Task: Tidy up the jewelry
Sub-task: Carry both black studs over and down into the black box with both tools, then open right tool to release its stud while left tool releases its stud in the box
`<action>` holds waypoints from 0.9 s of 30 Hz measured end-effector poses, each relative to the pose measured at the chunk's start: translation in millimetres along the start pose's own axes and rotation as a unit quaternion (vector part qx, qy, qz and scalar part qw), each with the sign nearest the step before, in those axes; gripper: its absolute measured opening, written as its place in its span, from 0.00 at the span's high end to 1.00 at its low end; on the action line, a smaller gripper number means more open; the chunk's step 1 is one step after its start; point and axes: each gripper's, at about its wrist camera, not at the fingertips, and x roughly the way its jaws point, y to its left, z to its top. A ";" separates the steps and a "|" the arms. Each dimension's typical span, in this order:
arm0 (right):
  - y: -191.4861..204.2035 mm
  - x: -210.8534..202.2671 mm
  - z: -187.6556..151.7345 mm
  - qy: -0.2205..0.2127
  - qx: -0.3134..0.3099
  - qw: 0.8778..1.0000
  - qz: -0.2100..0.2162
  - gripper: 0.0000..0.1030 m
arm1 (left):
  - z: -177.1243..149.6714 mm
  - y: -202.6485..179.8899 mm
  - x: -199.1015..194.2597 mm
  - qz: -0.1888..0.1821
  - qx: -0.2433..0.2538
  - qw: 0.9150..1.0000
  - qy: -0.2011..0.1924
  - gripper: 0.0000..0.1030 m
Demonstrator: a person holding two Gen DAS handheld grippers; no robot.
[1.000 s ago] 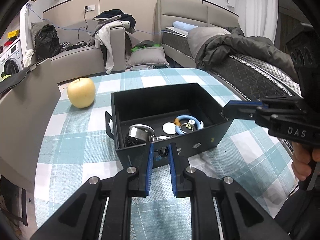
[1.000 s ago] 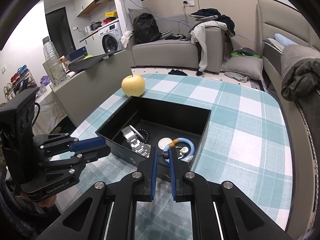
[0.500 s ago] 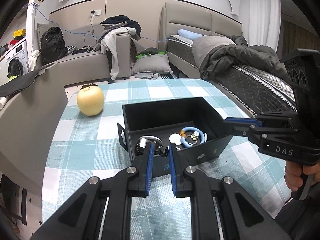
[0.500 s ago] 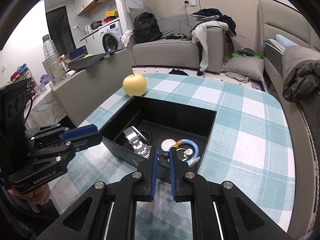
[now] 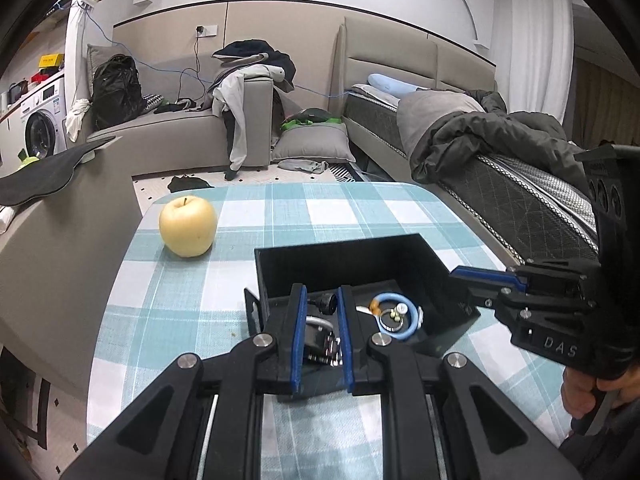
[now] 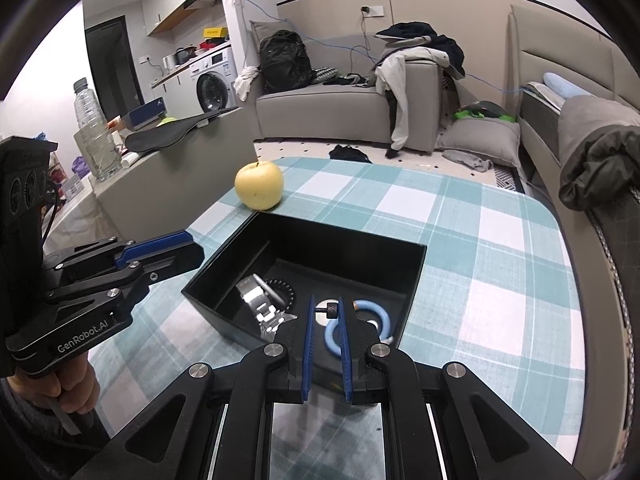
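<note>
A black open-topped box sits on a table covered with a teal-and-white checked cloth, and a yellow apple rests on the cloth just beyond the box's far corner. Inside the box lie a silver link watch, a dark beaded bracelet, a white disc and a blue ring-shaped bangle with small pale pieces resting inside its loop.

Two hand-held grippers hover over the near edge of the box, one from each side. The left gripper hangs above the watch end, its blue-lined fingers parallel with a narrow gap between them. The right gripper hangs above the bangle and disc, its fingers set the same way. In each view a small dark knurled knob shows at the fingertips — it looks like part of the tool, not a piece of jewelry. Neither gripper appears to pinch anything, and I cannot tell for certain whether that narrow gap is their fully pressed-together position.

As a judgement, the jewelry is already gathered in the box and the sorting step is in hand, with both tools poised between picks. The next move likely calls for spreading one pair of fingers, lowering past the box wall, and closing on a single piece — the bangle looks easiest, though the small pale pieces within it could scatter.
</note>
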 end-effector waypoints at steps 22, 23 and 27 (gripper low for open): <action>-13.0 22.9 11.1 0.013 -0.004 0.999 -0.048 0.90 | 5.6 -5.4 34.4 0.022 0.000 1.000 0.013 0.90; -13.3 23.2 11.1 0.013 -0.002 0.999 -0.045 0.90 | 5.5 -5.0 36.0 0.022 -0.001 1.000 0.015 0.90; -18.9 26.1 12.0 0.014 0.011 0.999 -0.035 0.90 | 5.3 -3.2 41.7 0.025 -0.008 0.999 0.019 0.90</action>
